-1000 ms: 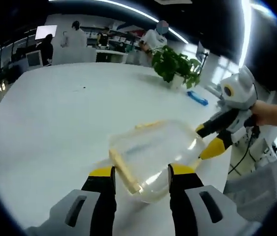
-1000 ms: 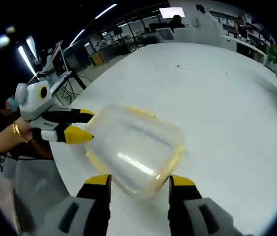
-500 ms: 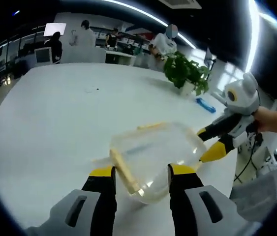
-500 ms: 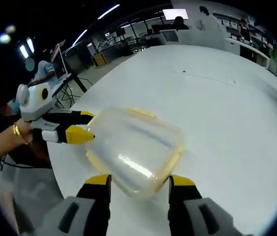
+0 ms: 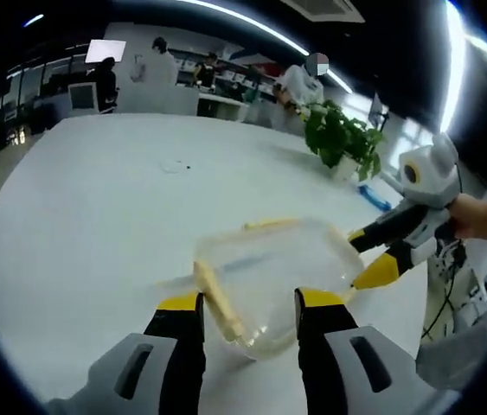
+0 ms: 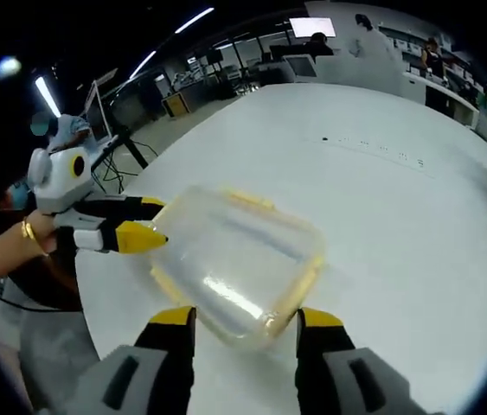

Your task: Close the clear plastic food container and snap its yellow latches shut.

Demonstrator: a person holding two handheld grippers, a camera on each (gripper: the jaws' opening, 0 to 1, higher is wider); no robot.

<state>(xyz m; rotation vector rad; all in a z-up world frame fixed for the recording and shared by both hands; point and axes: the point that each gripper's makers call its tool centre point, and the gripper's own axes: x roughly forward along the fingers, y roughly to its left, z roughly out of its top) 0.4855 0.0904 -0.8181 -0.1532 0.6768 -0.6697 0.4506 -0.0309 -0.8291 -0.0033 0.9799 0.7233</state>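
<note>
Little has moved since the earlier frames. Left gripper view: the left tool (image 5: 247,303) straddles the container (image 5: 269,277), jaws apart, near the table (image 5: 79,216) edge. Right gripper view: the right tool (image 6: 247,318) likewise straddles it, jaws apart; latches probably unsnapped, so pressing comes next.

Container (image 5: 269,277): clear plastic you see the table through, slightly cloudy, glossy, with bright glints on its smooth lid. Latches (image 5: 217,298): opaque pale-yellow plastic, smooth. Table (image 5: 96,216): white, smooth, satin sheen, faint reflections. Your left gripper (image 5: 247,316): matt black fingers, yellow tips, grey moulded plastic bodies. Right gripper (image 6: 243,324): same finish. Plant (image 5: 338,138): green leaves.
</note>
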